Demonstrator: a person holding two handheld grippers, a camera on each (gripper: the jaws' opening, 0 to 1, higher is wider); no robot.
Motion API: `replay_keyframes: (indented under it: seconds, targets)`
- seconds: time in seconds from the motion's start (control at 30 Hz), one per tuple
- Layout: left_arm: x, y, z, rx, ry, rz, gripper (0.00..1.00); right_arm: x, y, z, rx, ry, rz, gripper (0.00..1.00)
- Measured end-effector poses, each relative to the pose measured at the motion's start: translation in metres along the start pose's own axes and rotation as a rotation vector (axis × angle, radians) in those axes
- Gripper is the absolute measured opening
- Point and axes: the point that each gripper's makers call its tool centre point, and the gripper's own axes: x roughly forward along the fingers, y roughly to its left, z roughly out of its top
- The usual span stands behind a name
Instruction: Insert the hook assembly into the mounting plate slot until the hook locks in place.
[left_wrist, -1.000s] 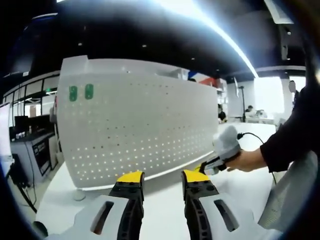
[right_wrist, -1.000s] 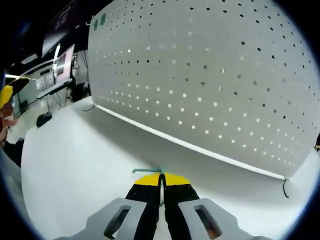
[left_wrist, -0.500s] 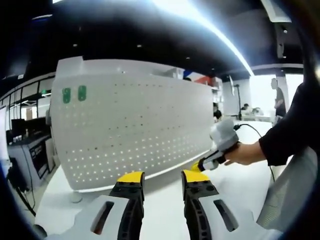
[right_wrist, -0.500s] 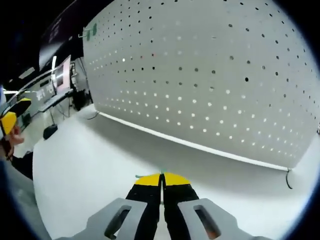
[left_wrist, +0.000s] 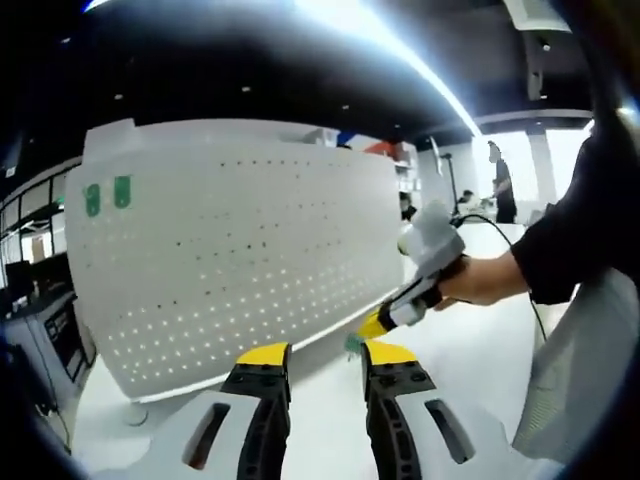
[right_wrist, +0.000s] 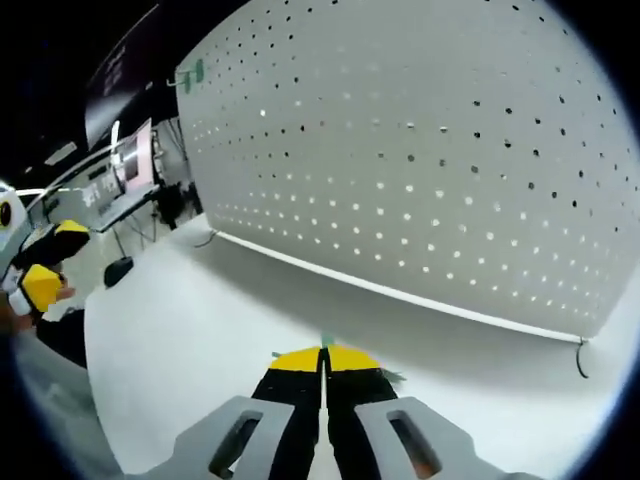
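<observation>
The white perforated mounting plate (left_wrist: 240, 260) stands upright on the white table; in the right gripper view the plate (right_wrist: 430, 170) looms close. Two green hooks (left_wrist: 106, 195) hang in its top left corner, and they show as hooks (right_wrist: 193, 73) far off in the right gripper view. My right gripper (right_wrist: 323, 355) is shut on a small green hook assembly (right_wrist: 327, 341), whose ends poke out past the yellow tips. In the left gripper view the right gripper (left_wrist: 372, 328) hovers in front of the plate's lower edge. My left gripper (left_wrist: 326, 355) is open with nothing between its jaws.
A hand and dark sleeve (left_wrist: 560, 260) hold the right gripper, with a cable trailing behind. The left gripper (right_wrist: 45, 275) appears at the left edge of the right gripper view. Office desks and monitors (right_wrist: 125, 165) lie beyond the table (right_wrist: 200, 330).
In the left gripper view the right gripper has moved left and closer to my open jaws, still in front of the plate's lower edge. Both cameras have shifted slightly.
</observation>
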Motion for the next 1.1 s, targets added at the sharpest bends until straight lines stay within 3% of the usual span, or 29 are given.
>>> replay_keyframes:
  seconds: [0.5,1.1]
  targets:
    - [0.039,-0.015,-0.02,0.078,0.052,-0.099,0.25,-0.017,0.025,0.02,0.002,-0.005,0.06,0.0]
    - [0.062,-0.009,-0.044,0.138,0.069,-0.094,0.17,-0.023,0.058,0.031,0.006,0.004,0.148,0.0]
